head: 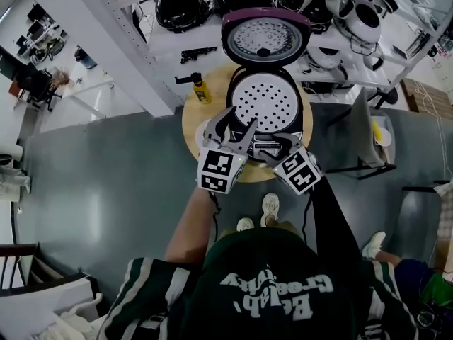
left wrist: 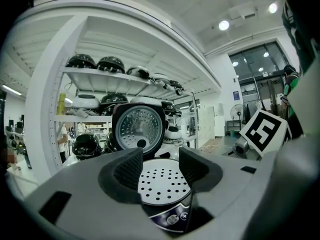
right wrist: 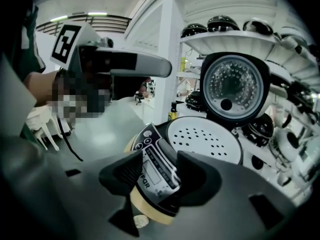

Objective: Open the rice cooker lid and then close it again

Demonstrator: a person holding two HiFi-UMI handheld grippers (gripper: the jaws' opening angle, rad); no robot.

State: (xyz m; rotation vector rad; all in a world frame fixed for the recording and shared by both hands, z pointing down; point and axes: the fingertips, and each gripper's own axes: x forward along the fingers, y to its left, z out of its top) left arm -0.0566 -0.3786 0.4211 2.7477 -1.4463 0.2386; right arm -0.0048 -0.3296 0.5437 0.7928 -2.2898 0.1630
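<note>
The rice cooker [head: 267, 105] stands open on a round wooden table [head: 192, 129]. Its purple-rimmed lid [head: 265, 37] is tipped up at the back, and the white perforated inner plate [left wrist: 162, 184] is bare. My left gripper [head: 233, 127] hovers at the cooker's front left edge, open, with nothing between its pads [left wrist: 160, 166]. My right gripper [head: 279, 146] is beside it at the front, also open; along its jaws [right wrist: 157, 171] I see the black control panel [right wrist: 156, 160] just beyond, untouched. The raised lid [right wrist: 232, 89] shows its metal inner face.
A yellow bottle [head: 201, 89] stands on the table left of the cooker. White shelving [head: 177, 48] behind holds several other cookers [head: 182, 7]. A chair [head: 364, 129] stands to the right. The person's shoes [head: 269, 207] are on the grey floor below the table.
</note>
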